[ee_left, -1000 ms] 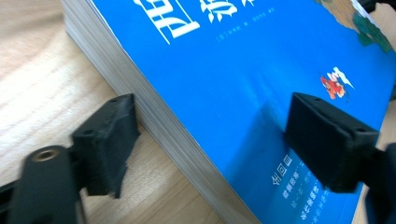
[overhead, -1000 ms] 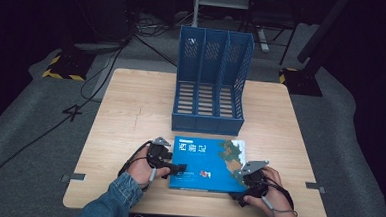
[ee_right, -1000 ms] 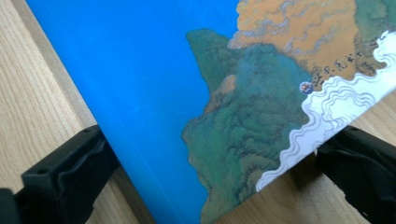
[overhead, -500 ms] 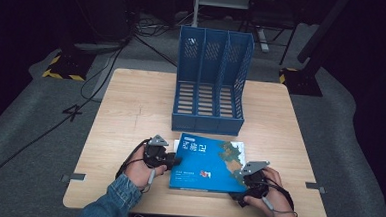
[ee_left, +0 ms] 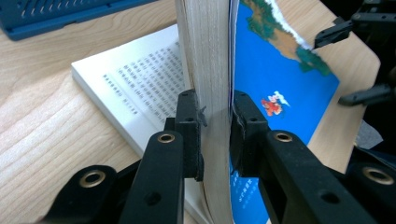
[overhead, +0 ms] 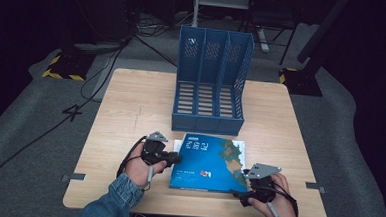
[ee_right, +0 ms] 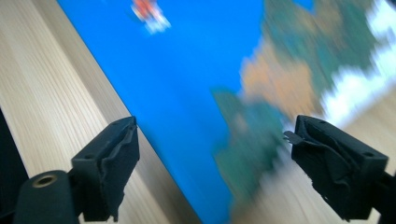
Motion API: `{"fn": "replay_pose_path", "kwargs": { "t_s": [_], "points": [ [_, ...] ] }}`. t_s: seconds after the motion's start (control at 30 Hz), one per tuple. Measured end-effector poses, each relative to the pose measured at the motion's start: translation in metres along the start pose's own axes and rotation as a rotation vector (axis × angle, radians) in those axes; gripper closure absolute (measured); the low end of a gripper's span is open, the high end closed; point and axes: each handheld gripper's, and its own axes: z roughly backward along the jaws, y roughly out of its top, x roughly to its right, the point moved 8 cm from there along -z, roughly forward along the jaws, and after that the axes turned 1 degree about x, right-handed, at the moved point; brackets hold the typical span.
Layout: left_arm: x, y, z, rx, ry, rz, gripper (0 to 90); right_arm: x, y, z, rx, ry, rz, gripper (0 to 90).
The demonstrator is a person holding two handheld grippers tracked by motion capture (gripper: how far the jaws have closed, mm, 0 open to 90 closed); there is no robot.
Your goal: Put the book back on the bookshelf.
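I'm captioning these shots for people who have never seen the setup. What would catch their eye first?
The bright blue book at the table's near edge stands out first; the left gripper is clamped on its page block, with the front cover lifted off a printed page. Behind it, mid-table, stands a tall blue three-slot file rack. The right gripper hangs open over the book's near right corner.

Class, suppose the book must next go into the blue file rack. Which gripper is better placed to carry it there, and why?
Left. The left gripper is already shut on the book at its left edge. The right gripper is open, hovering over the cover's near right corner, holding nothing. The file rack stands just behind the book.
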Motion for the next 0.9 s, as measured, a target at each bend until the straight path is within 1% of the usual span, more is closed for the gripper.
{"fn": "replay_pose_path", "kwargs": {
  "t_s": [0.03, 0.07, 0.13, 0.23, 0.27, 0.3, 0.33, 0.37, 0.43, 0.47, 0.5, 0.53, 0.57, 0.6, 0.67, 0.7, 0.73, 0.77, 0.87, 0.9],
  "points": [
    [0.002, 0.002, 0.001, 0.000, -0.003, -0.003, 75.8, -0.006, 0.006, -0.005, 0.034, 0.012, 0.019, 16.9],
    [0.002, 0.003, 0.002, 0.000, -0.006, -0.004, 75.9, -0.011, 0.011, -0.012, 0.055, 0.022, 0.041, 16.4],
    [0.004, 0.006, 0.002, 0.001, -0.017, 0.001, 75.9, -0.018, 0.017, -0.021, 0.078, 0.031, 0.074, 16.4],
    [0.007, 0.010, 0.002, -0.003, -0.029, 0.000, 75.9, -0.028, 0.028, -0.030, 0.124, 0.059, 0.092, 15.7],
    [0.008, 0.011, 0.002, -0.001, -0.034, -0.002, 75.9, -0.032, 0.032, -0.034, 0.145, 0.065, 0.106, 15.3],
    [0.010, 0.013, 0.002, -0.002, -0.042, -0.002, 75.9, -0.035, 0.035, -0.037, 0.159, 0.060, 0.120, 15.3],
    [0.011, 0.014, 0.002, -0.002, -0.048, 0.000, 76.0, -0.038, 0.038, -0.041, 0.175, 0.044, 0.141, 14.9],
    [0.012, 0.015, 0.003, -0.001, -0.053, -0.001, 76.0, -0.039, 0.040, -0.044, 0.193, 0.030, 0.147, 12.8],
    [0.013, 0.016, 0.003, 0.002, -0.058, 0.001, 76.0, -0.042, 0.044, -0.051, 0.217, 0.007, 0.152, 1.6],
    [0.013, 0.017, 0.003, 0.006, -0.062, 0.002, 76.1, -0.043, 0.044, -0.054, 0.221, -0.006, 0.150, 0.0],
    [0.013, 0.018, 0.002, 0.006, -0.062, 0.008, 76.1, -0.044, 0.046, -0.057, 0.230, -0.043, 0.160, 0.0],
    [0.013, 0.018, 0.002, 0.009, -0.064, 0.013, 76.2, -0.045, 0.047, -0.060, 0.216, -0.077, 0.195, 0.0],
    [0.013, 0.019, 0.002, 0.010, -0.069, 0.017, 76.2, -0.046, 0.047, -0.062, 0.208, -0.086, 0.211, 0.0],
    [0.013, 0.019, 0.002, 0.010, -0.068, 0.018, 76.2, -0.048, 0.050, -0.064, 0.207, -0.095, 0.240, 0.0],
    [0.013, 0.020, 0.002, 0.010, -0.071, 0.018, 76.3, -0.050, 0.053, -0.067, 0.213, -0.104, 0.261, 0.0],
    [0.014, 0.020, 0.002, 0.008, -0.075, 0.023, 76.3, -0.053, 0.056, -0.069, 0.224, -0.114, 0.276, 0.0],
    [0.014, 0.020, 0.002, 0.008, -0.075, 0.023, 76.3, -0.053, 0.056, -0.069, 0.224, -0.114, 0.276, 0.0],
    [0.014, 0.020, 0.002, 0.006, -0.075, 0.025, 76.3, -0.057, 0.058, -0.073, 0.228, -0.137, 0.298, 0.0],
    [0.014, 0.020, 0.002, 0.005, -0.079, 0.029, 76.3, -0.062, 0.059, -0.077, 0.220, -0.185, 0.348, 0.0],
    [0.014, 0.020, 0.002, 0.005, -0.078, 0.030, 76.3, -0.062, 0.059, -0.077, 0.220, -0.185, 0.348, 0.0]
  ]
}}
